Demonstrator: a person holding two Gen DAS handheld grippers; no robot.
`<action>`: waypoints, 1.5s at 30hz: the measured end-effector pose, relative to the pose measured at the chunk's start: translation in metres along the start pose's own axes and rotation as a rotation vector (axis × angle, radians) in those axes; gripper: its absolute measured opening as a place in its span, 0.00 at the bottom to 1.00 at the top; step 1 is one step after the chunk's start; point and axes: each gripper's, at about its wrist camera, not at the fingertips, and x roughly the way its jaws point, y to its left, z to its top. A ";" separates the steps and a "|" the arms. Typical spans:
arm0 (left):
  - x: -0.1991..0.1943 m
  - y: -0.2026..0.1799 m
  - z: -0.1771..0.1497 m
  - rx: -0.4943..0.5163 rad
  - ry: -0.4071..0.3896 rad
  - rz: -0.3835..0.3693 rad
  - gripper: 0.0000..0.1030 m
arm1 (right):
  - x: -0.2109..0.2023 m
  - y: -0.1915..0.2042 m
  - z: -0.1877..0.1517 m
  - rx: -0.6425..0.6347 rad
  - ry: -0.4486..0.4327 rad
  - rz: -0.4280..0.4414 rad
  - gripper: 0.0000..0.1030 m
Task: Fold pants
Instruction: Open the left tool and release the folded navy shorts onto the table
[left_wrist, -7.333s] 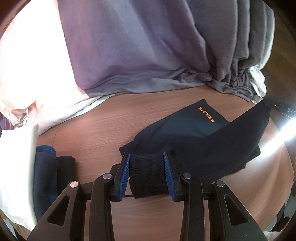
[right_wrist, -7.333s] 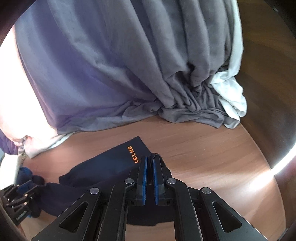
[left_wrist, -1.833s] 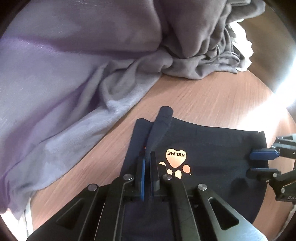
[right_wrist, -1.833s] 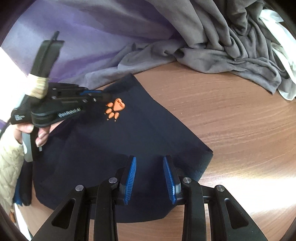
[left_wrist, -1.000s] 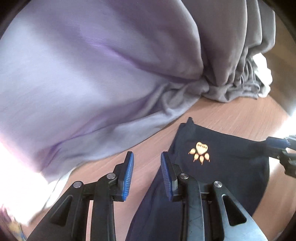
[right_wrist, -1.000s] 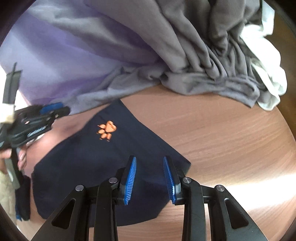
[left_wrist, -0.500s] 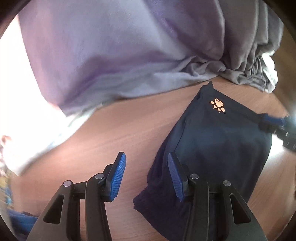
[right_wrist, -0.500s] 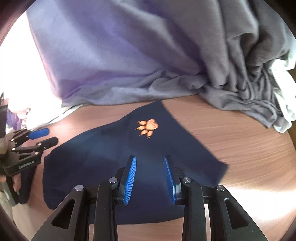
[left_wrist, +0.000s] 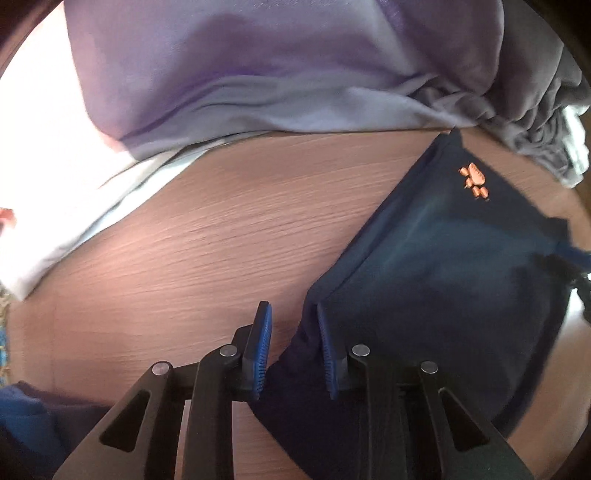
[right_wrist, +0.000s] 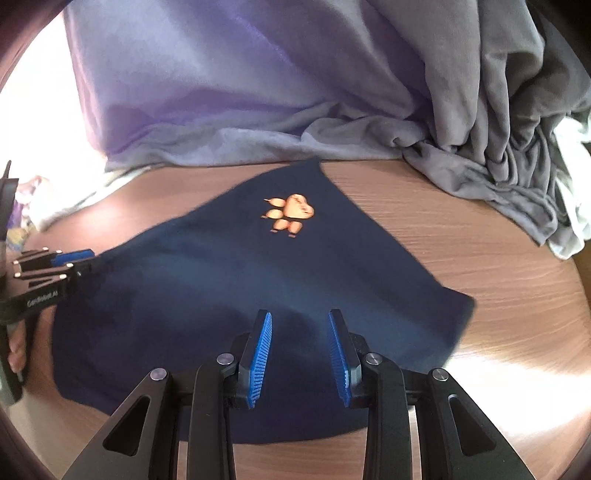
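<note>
On the round wooden table (right_wrist: 480, 236) lie the navy pants (right_wrist: 229, 280), folded into a flat panel with an orange paw-print logo (right_wrist: 290, 214) facing up near the far corner. At the panel's left corner the left gripper (left_wrist: 293, 352) straddles a raised fold of the fabric; its jaws have just been closing and stand narrow, cloth between the blue pads (left_wrist: 260, 350), though no firm pinch shows. Over the near edge hangs the right gripper (right_wrist: 300, 356), jaws moderately apart and holding nothing, the pants beneath them. Behind the pants a heap of grey and lilac cloth (right_wrist: 258, 92) piles up, with a white garment (right_wrist: 569, 177) at its right end.
</note>
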 end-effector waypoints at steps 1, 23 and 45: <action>-0.002 -0.001 -0.002 0.004 -0.009 0.008 0.25 | 0.001 0.001 -0.001 -0.012 -0.002 -0.013 0.31; -0.103 -0.061 -0.075 -0.147 -0.205 0.083 0.48 | -0.044 -0.047 -0.034 0.016 -0.150 -0.040 0.39; -0.094 -0.056 -0.087 -0.235 -0.204 0.118 0.56 | -0.022 -0.066 -0.018 0.083 -0.177 -0.096 0.39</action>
